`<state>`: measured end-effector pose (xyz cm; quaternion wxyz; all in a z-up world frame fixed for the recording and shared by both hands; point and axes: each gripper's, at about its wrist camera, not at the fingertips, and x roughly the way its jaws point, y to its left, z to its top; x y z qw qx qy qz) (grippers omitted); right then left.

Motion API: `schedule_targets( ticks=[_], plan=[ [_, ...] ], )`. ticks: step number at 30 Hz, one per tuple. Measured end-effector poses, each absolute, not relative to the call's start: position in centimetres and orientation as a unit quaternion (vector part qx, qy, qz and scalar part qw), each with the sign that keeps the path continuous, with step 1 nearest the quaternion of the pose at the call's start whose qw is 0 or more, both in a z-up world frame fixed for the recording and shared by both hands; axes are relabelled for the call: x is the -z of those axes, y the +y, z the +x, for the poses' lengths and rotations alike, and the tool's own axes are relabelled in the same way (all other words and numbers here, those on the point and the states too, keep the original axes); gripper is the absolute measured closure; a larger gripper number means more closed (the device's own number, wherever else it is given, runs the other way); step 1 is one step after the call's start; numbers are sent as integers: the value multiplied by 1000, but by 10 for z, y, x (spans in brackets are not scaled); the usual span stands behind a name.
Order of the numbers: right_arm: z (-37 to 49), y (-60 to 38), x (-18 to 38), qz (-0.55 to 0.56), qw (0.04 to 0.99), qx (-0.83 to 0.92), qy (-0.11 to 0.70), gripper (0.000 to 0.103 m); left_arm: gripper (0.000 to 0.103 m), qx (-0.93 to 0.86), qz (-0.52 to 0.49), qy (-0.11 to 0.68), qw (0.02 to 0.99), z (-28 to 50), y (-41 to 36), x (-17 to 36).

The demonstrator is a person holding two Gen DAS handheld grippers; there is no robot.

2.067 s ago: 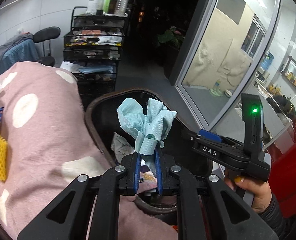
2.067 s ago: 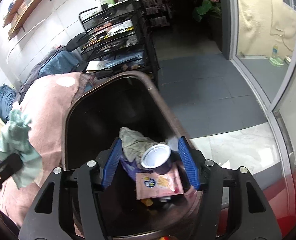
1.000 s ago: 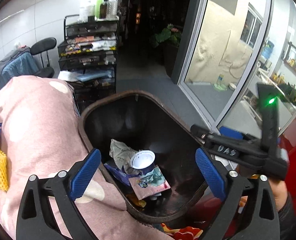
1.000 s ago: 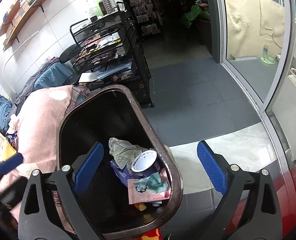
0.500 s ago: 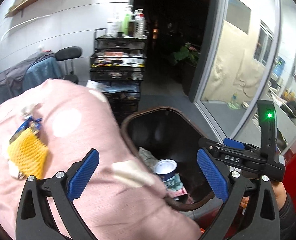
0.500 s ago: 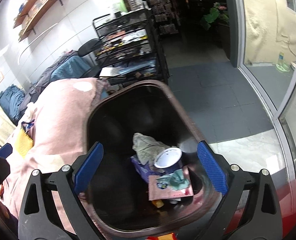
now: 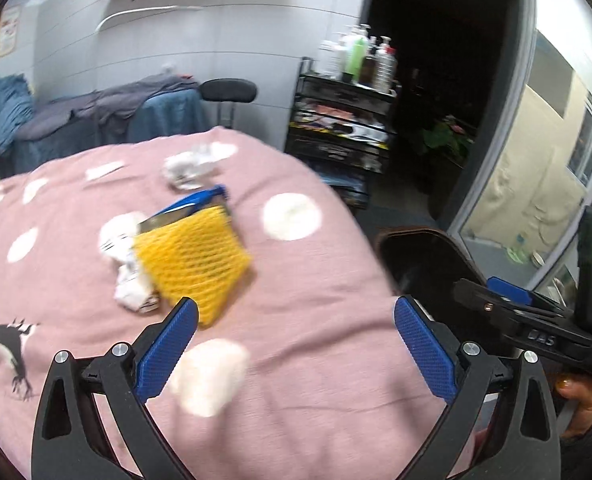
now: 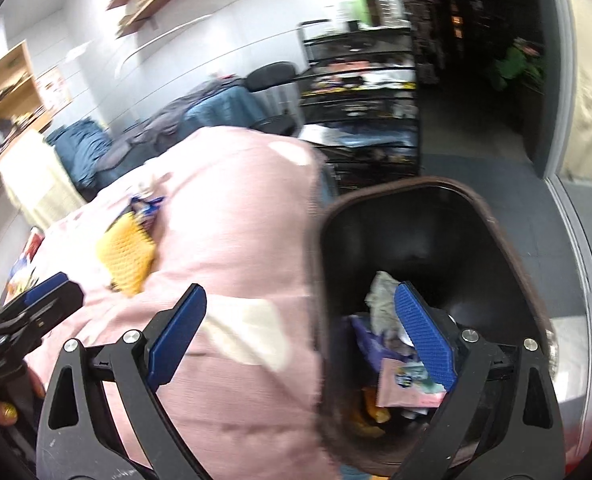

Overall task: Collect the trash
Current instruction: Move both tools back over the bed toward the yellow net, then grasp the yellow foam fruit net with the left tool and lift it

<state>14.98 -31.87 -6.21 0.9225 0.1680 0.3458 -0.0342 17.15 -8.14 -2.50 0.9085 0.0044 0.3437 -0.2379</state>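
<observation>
Over the pink dotted blanket (image 7: 303, 280) beside a black cart (image 7: 343, 128), my left gripper (image 7: 296, 344) gapes wide and empty just short of the yellow foam net (image 7: 192, 260), while my right gripper (image 8: 299, 336), equally spread and empty, straddles the trash bin's (image 8: 507, 248) rim.

Pink dotted bedspread (image 7: 303, 280): yellow foam net (image 7: 192, 260), blue wrapper (image 7: 192, 202), crumpled tissues (image 7: 184, 168).

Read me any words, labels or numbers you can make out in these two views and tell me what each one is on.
"DAS": raised letters on the right gripper's black body, left wrist view.
Pink packet in the trash bin: print too blurred to read.
Wall poster: too blurred.
Cart bottles: labels too small.
</observation>
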Motion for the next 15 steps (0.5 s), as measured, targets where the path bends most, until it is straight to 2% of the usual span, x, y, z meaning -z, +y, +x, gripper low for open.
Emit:
schedule_targets(
  ticks=[8,15],
  plan=[
    [170,-273,54,137,927,-9,348,9,6,176,-16,378,909,201,-28,39],
    [180,-256,50,127,928,-24,351,9,9,178,-10,412,893,237,-25,50]
  ],
)
